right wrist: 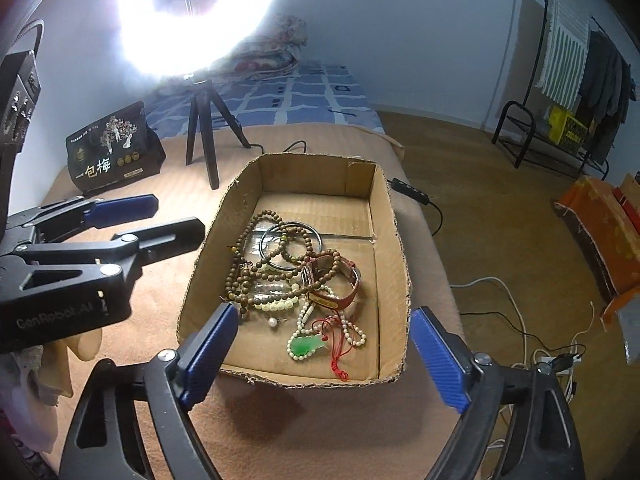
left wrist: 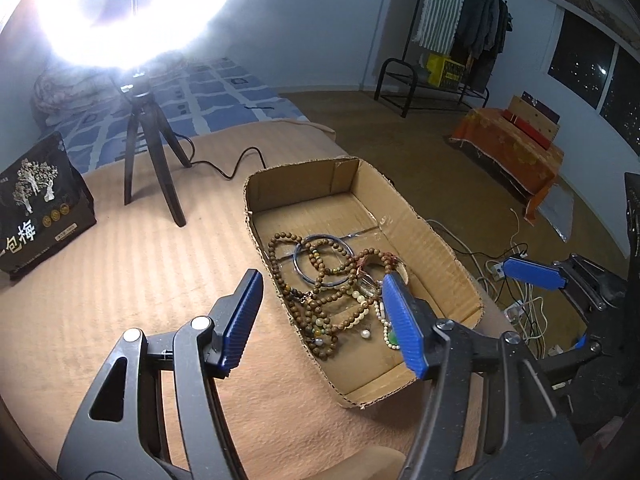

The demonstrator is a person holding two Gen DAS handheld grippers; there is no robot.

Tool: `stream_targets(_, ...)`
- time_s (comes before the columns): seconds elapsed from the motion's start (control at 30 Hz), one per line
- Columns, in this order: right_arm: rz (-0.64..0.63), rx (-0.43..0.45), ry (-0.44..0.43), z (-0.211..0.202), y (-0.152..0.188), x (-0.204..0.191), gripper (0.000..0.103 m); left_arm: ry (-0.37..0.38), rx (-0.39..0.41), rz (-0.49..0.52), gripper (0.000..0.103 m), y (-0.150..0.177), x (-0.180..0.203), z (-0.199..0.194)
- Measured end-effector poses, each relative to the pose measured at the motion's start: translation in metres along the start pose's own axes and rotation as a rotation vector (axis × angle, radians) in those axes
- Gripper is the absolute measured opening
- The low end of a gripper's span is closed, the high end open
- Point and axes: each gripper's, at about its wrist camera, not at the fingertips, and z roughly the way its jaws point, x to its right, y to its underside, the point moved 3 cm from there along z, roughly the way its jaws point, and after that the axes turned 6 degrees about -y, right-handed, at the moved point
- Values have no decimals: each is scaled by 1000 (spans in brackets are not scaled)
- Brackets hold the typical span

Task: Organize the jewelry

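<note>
Cardboard box (right wrist: 390, 240) is sitting on a tan, ribbed blanket (left wrist: 120, 280) with its top open. All the jewelry is lying tangled on the box floor, bunched toward the near half.

Contents, right wrist view: long strands of brown wooden beads (right wrist: 240, 268) are looping along the left side; a dark metal bangle (right wrist: 291, 245) is lying flat among them; a red-strapped watch (right wrist: 338, 284) is resting partly on the beads; a green pendant (right wrist: 307, 345) on a pale bead string is lying nearest the camera, with a red cord (right wrist: 334, 354) trailing beside it. A loose pearl-like piece (right wrist: 273, 322) is sitting alone; hard to say whether it is an earring or a stray bead.

Left gripper (left wrist: 322, 322) is hovering over the near left wall of the box, fingers spread wide, one blue pad (left wrist: 240, 320) outside the box above the blanket, the other above the jewelry. Nothing between them.

Right gripper (right wrist: 322, 354) is hanging over the near end of the box, fingers also wide apart and straddling the box's width, holding nothing.

Behind the box: ring light (right wrist: 200, 12) on a small tripod (right wrist: 204, 140), glaring strongly. A black printed bag (right wrist: 114, 152) is standing left of it.
</note>
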Motion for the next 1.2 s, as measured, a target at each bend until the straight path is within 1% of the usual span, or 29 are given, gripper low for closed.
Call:
stream_targets(0.07,-5,2,14,-3,-1,-2,93,-6,5,-2,66,-1,-1,-5)
stream_targets(0.1,-7,5,17,-4,-1,-3,94,-10,8,-3,69,-1,-2,-7)
stream_targets(0.17,-12,12,20,-9,-1,-5,94,-14,16,-1,70,-2,-2,-11)
stream_targets(0.3,-7,26,31,-20,-2,-8,95,-21,33,9,70,-2,-4,-26)
stream_targets(0.37,-1,38,35,-27,-2,-9,97,-27,38,12,70,-2,-6,-33)
stream_targets(0.53,16,73,48,-48,-3,-12,99,-39,68,27,71,2,-11,-60)
stream_targets(0.67,18,99,50,-64,-1,-17,100,-26,85,22,72,7,-16,-83)
stream_targets(0.73,21,110,52,-72,0,-20,100,-20,94,20,74,10,-19,-95)
stream_targets(0.77,22,115,52,-75,0,-21,100,-22,104,22,78,12,-20,-103)
stream_targets(0.8,23,123,51,-80,1,-23,100,-26,114,23,80,14,-22,-109)
stream_targets(0.93,22,154,66,-96,3,-31,102,-30,129,27,81,22,-26,-130)
stream_targets(1.07,25,176,63,-110,6,-39,103,-54,148,26,81,32,-31,-151)
stream_targets(1.2,16,199,72,-122,9,-47,103,-58,143,12,81,43,-35,-168)
